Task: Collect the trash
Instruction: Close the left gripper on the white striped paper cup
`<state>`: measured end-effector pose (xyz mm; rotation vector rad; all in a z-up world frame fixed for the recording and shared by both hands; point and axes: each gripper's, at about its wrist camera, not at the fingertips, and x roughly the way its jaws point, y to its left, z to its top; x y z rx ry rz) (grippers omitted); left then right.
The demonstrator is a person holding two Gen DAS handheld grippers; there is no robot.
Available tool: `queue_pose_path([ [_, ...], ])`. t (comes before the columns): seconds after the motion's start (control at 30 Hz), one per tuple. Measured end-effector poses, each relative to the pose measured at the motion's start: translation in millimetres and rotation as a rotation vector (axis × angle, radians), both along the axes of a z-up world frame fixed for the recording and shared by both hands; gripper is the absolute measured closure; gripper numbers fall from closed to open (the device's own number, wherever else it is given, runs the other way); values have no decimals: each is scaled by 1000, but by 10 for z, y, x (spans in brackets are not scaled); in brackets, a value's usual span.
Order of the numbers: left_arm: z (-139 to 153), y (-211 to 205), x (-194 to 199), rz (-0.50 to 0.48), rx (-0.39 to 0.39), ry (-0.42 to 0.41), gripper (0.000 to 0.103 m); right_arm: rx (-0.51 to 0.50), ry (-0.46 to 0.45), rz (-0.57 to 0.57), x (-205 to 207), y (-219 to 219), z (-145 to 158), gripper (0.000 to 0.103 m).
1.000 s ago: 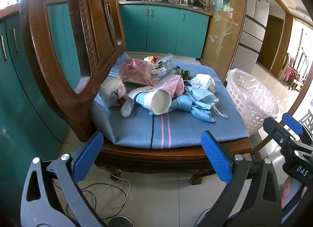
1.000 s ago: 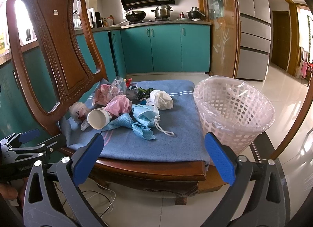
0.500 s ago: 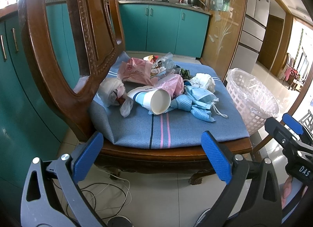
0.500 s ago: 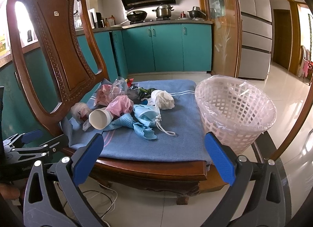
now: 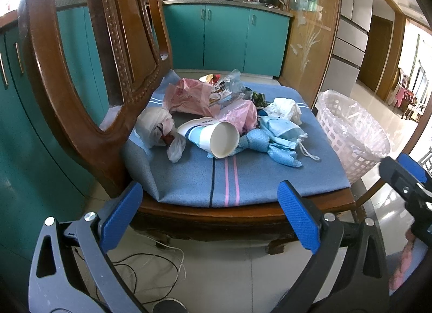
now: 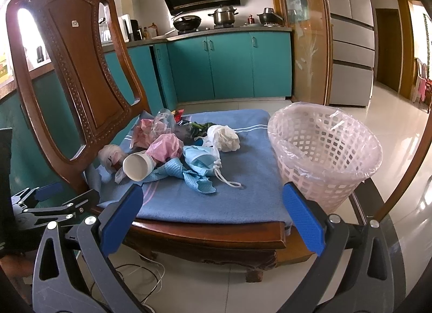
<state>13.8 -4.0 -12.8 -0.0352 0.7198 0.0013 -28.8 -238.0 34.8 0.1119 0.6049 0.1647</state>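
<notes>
A pile of trash lies on a blue cushion (image 5: 243, 178) on a wooden chair: a paper cup (image 5: 216, 138) on its side, pink plastic bags (image 5: 186, 97), blue face masks (image 5: 278, 137), a white crumpled bag (image 5: 283, 106). The cup (image 6: 137, 167) and masks (image 6: 199, 161) also show in the right wrist view. A pink-lined white basket (image 6: 324, 151) stands at the cushion's right edge. My left gripper (image 5: 210, 213) and right gripper (image 6: 210, 213) are open and empty, held in front of the chair's front edge.
The chair back (image 6: 70, 70) rises at the left. Cables (image 5: 151, 264) lie on the tiled floor under the chair. Teal cabinets (image 6: 229, 64) and a stove stand behind. A fridge (image 6: 351, 29) stands at the right.
Both grippers have drifted slightly closer to the chair. Nothing on the cushion has moved.
</notes>
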Motion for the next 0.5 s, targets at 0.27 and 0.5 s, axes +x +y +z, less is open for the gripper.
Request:
queue_pose_path([
  [0.27,-54,-55,440,-12,101,13,9,25,12,4,26,-59,-1,3],
  [0.5,-290,-326,906,-21,188,66,11,51,28,4,62,-125,-28,3],
])
